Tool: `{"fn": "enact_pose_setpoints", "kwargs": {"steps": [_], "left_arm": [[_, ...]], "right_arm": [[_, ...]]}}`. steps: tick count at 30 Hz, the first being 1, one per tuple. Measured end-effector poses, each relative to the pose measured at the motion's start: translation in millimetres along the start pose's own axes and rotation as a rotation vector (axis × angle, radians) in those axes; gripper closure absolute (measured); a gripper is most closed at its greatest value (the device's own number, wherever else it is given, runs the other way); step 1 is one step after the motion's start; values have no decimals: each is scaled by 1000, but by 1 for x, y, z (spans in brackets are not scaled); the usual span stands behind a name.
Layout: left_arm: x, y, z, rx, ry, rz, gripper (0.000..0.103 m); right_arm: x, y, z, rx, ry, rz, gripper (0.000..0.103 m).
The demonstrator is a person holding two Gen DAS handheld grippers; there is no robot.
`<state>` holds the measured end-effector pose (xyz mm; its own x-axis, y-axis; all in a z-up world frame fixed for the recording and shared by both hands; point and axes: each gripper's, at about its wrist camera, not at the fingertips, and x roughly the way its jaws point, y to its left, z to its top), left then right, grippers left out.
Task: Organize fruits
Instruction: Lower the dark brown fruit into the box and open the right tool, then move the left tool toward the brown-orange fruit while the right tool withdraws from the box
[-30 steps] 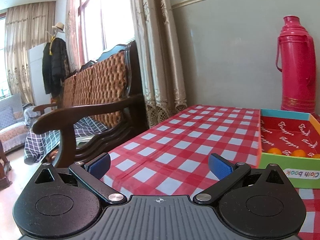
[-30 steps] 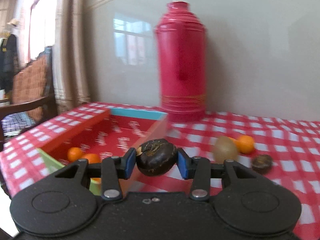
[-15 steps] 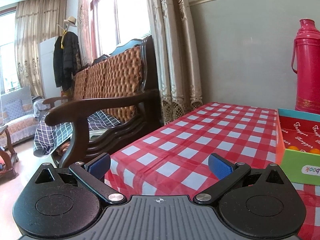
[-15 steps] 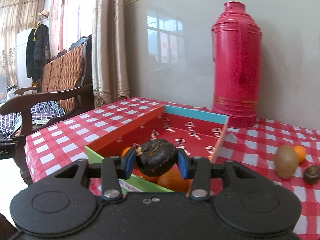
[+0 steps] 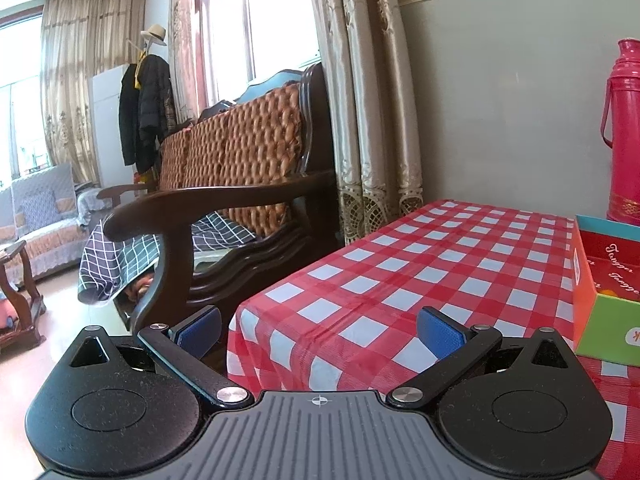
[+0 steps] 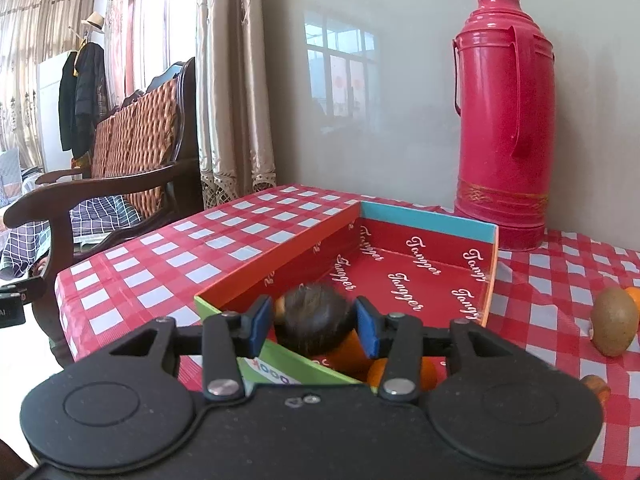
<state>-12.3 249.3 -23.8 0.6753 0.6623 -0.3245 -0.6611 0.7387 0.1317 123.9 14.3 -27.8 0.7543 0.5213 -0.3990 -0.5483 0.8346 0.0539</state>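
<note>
My right gripper [image 6: 315,322] holds a dark round fruit [image 6: 314,320] between its blue pads, over the near corner of the open red-lined box [image 6: 420,280]. The fruit looks blurred and the jaws have widened; I cannot tell if they still grip it. Oranges [image 6: 400,372] lie in the box beneath it. A kiwi [image 6: 614,322] and an orange [image 6: 634,296] lie on the checkered cloth to the right. My left gripper [image 5: 319,330] is open and empty at the table's left corner, with the box [image 5: 604,276] at its far right.
A tall red thermos [image 6: 504,120] stands behind the box against the wall. A wooden armchair [image 5: 224,200] stands close to the table's left edge. Another small fruit [image 6: 596,386] lies on the cloth near my right gripper's body.
My right gripper moved forward and down over the box's near corner, and its jaws have parted slightly around the fruit. My left gripper has swung left, away from the box.
</note>
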Motion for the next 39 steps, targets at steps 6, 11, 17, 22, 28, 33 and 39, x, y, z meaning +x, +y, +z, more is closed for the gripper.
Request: {"fn": "enact_pose_setpoints", "kwargs": {"steps": [6,11,17,22,28,33,39], "left_arm": [[-4,-6,1,17,-11,-8,0],[-5,-11,3,4,-7,-23,0],[-13,-23,4,15,-22,-55,0],[-23,-40,7,22,-33,-104,0],[-38,-69,10,59,-61,-173,0],[-55,-94,10,93,-91,-230,0],[-72,-122,9,121,-112,-295,0]], "right_arm": [[-5,-2,1,0,-25,-17,45],[-10,-2,1,-18,-33,-34,44],[-22,-8,2,-14,-74,-85,27],[-33,-18,1,-15,-88,-131,22],[-55,-37,-2,-14,-122,-215,9],[-72,-60,-6,18,-126,-286,6],[-90,-91,-15,72,-118,-381,6]]}}
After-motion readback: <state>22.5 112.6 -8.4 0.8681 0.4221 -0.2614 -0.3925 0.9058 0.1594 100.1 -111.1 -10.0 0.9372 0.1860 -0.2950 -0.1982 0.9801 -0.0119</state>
